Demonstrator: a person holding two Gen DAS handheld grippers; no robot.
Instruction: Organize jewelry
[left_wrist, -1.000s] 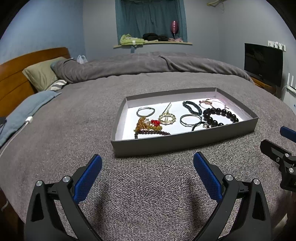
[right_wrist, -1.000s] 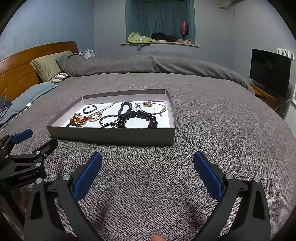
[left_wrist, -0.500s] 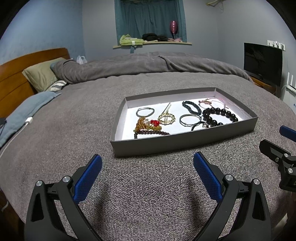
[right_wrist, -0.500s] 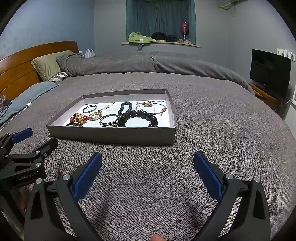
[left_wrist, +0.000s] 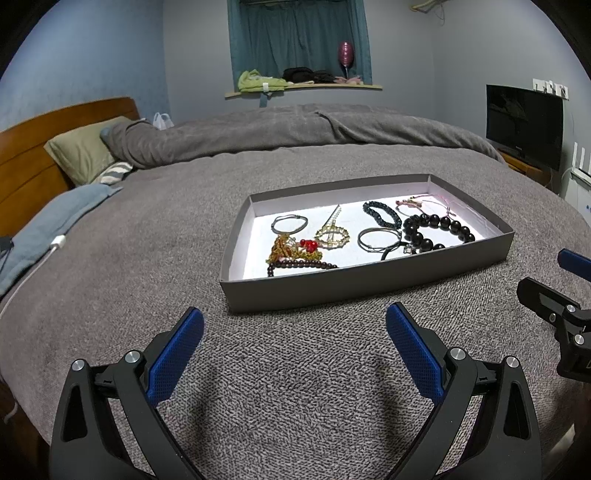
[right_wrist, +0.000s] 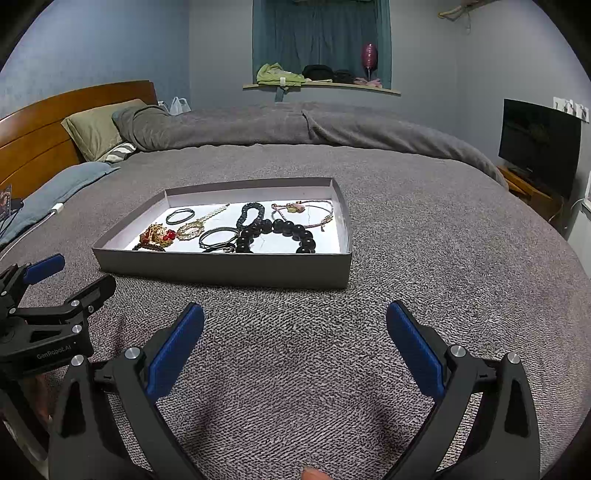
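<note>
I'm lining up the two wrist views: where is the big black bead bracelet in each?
Left wrist: big black bead bracelet lies at the right end of the grey tray, right of centre.
Right wrist: the bracelet lies centre-right in the tray, left of centre.
Shared landmark: the TV.

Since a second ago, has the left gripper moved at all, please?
No. The left gripper sits as before against the tray and television.
</note>
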